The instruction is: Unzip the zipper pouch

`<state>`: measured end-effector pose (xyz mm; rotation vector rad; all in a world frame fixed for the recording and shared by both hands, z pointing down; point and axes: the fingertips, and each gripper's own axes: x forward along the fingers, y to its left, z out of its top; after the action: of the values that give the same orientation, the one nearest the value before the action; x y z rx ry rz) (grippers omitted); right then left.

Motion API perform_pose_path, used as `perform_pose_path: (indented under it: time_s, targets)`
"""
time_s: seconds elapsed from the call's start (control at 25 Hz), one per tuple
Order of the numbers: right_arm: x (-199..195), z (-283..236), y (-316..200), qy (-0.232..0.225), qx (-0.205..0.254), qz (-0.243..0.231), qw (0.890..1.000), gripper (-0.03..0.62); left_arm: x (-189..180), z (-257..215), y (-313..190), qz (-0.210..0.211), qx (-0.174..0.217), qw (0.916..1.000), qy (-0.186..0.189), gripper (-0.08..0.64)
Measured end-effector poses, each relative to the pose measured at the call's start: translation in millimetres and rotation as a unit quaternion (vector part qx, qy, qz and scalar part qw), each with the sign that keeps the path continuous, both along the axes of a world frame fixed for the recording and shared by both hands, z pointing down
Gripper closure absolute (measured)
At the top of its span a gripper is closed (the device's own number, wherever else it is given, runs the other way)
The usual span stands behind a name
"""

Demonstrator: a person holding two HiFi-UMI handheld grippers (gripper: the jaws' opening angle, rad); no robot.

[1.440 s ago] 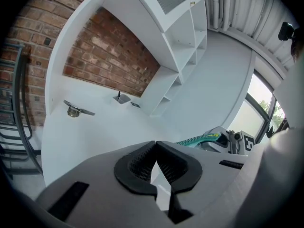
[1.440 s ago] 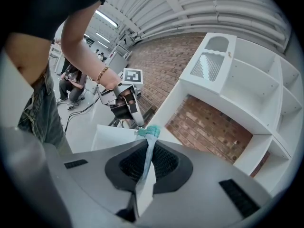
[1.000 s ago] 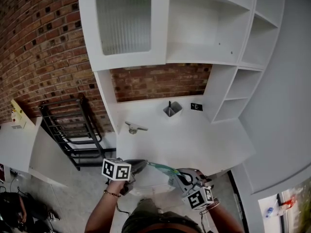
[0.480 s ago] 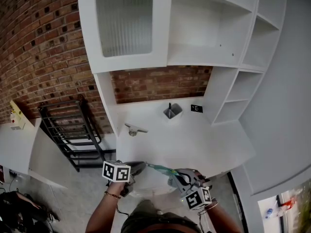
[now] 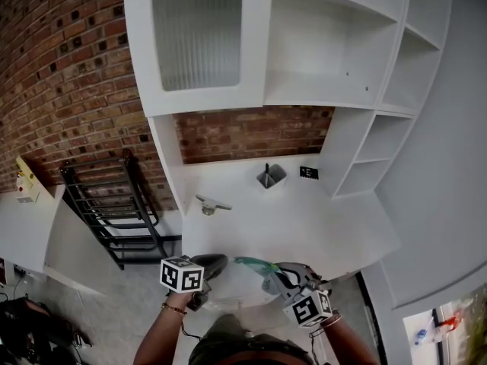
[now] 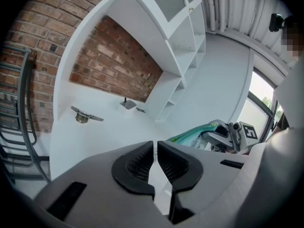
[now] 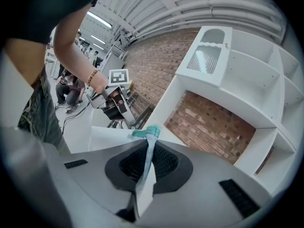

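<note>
The zipper pouch [image 5: 255,265], pale with a teal zipper edge, hangs over the near edge of the white table [image 5: 304,219]. My right gripper [image 5: 275,278] is shut on one end of it. In the right gripper view the pouch [image 7: 146,151] runs up between the closed pads, and its teal end pokes out beyond them. My left gripper [image 5: 215,263] is just left of the zipper's free end, jaws shut, with nothing between them. From the left gripper [image 6: 155,147] view, the teal zipper [image 6: 194,132] lies off to the right, apart from the jaws.
On the table stand a metal pen holder [image 5: 269,175], a small black sign [image 5: 308,172] and a metal fitting [image 5: 208,202]. White shelves [image 5: 335,44] and a brick wall rise behind. A black rack [image 5: 114,204] stands at the left. People sit far back [image 7: 64,87].
The left gripper's tip now stands a little apart from the teal zipper end that it was touching. The right gripper still holds the pouch in the same place.
</note>
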<state>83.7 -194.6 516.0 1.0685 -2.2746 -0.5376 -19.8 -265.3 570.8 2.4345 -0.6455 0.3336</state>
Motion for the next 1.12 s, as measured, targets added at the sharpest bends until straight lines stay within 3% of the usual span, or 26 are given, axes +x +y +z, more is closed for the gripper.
perform_pose_path:
  time_s: [0.2, 0.48, 1.12]
  targets:
    - [5.6, 6.7, -11.8, 0.007, -0.001, 0.010, 1.000, 0.586, -4.9, -8.2, -3.0, -0.036, 0.018, 0.9985, 0.037, 0.529]
    - [20.6, 16.0, -39.3, -0.028, -0.014, 0.038, 0.999, 0.586, -3.2, -7.2, 21.9, -0.028, 0.046, 0.9961, 0.070, 0.528]
    - [50.6, -23.9, -118.0, -0.094, -0.001, 0.083, 0.992, 0.586, -38.4, -3.8, 32.8, -0.075, 0.046, 0.9941, 0.063, 0.528]
